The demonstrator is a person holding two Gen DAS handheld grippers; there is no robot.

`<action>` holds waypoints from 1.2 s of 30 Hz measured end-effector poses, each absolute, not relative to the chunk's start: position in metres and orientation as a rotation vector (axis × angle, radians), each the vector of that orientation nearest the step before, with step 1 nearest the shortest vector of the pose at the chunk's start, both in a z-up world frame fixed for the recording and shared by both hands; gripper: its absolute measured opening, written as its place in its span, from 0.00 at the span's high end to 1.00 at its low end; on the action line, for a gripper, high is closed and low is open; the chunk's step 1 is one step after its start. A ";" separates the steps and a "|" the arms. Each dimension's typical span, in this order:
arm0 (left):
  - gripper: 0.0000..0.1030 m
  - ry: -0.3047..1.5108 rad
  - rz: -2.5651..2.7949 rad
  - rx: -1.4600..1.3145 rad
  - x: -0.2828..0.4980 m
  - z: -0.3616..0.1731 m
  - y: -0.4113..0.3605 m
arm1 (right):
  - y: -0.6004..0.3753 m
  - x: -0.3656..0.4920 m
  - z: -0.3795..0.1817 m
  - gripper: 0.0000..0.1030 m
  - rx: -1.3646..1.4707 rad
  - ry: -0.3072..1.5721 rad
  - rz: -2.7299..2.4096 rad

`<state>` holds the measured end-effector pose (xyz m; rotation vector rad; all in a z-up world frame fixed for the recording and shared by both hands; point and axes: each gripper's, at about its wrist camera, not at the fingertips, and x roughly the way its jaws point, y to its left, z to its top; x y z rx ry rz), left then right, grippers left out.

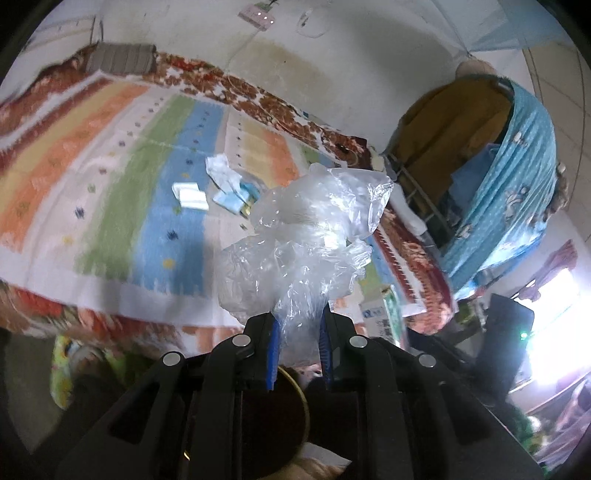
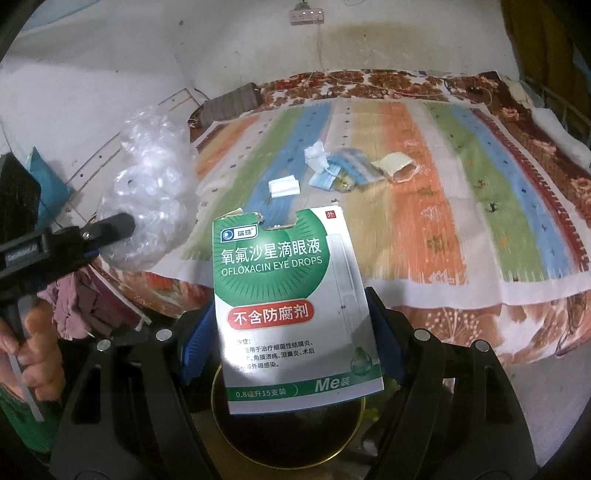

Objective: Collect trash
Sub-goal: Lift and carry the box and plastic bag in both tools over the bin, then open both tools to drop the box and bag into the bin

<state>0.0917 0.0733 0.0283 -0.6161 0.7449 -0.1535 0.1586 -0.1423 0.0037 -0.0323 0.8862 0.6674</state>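
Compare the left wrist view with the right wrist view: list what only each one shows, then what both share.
Only the left wrist view: the blue patterned curtain and the bright window.

Only the right wrist view: the green and white eye drops box clamped in the right gripper, the cream torn paper wrapper, and a hand holding the left gripper.

Both: the crumpled clear plastic bag in the left gripper, the striped blanket, the white crumpled tissue and the white power strip.

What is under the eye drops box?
Below the eye drops box, held in the right gripper, sits a dark round container with a gold rim. The box covers its far edge; its inside looks too dark to tell.
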 end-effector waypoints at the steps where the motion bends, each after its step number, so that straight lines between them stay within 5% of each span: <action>1: 0.84 0.753 -0.158 -0.629 0.088 0.024 0.073 | -0.142 0.156 0.003 0.32 -0.036 0.883 0.665; 36: 0.82 1.253 0.063 -0.651 0.071 -0.115 0.031 | -0.134 0.117 -0.132 0.32 -0.096 1.308 0.572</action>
